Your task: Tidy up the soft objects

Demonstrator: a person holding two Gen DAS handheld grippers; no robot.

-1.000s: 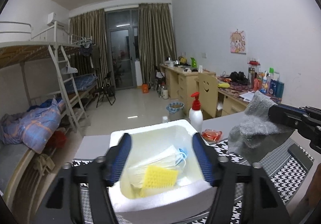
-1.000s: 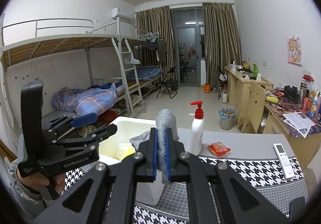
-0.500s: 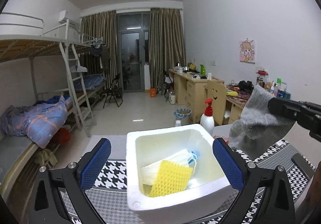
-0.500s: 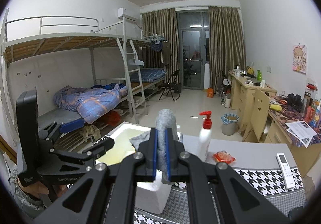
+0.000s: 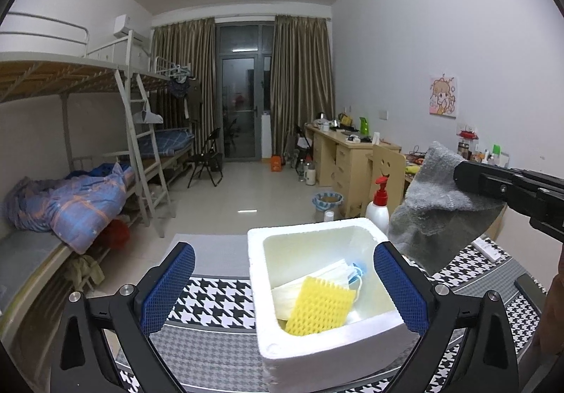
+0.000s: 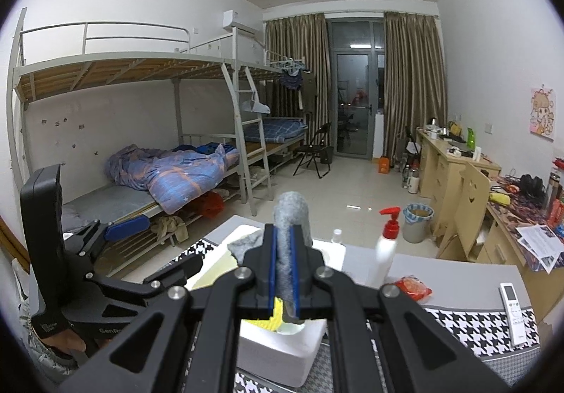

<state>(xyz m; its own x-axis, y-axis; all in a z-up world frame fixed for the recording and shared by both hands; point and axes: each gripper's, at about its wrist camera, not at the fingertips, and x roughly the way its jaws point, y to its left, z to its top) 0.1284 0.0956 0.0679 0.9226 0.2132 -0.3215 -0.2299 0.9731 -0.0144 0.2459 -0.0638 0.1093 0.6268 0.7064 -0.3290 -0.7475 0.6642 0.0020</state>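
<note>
A white foam box [image 5: 328, 345] stands on the houndstooth table. Inside lie a yellow sponge [image 5: 322, 306] and a face mask [image 5: 328, 275]. My left gripper [image 5: 282, 287] is open and empty, its blue pads [image 5: 165, 287] wide apart on either side of the box's left part. My right gripper [image 6: 283, 269] is shut on a grey cloth [image 6: 290, 216] and holds it in the air above the box's right rim. In the left wrist view the cloth [image 5: 437, 213] hangs beside the box's far right corner.
A white pump bottle [image 5: 377, 206] with a red top stands behind the box. A red packet [image 6: 412, 287] and a white remote [image 6: 511, 301] lie on the table to the right. A bunk bed [image 5: 70, 153] is on the left, desks [image 5: 349, 157] on the right.
My left gripper opened and drew back from the foam box, leaving it on the table. My right gripper stayed shut on the grey cloth and moved over the box.
</note>
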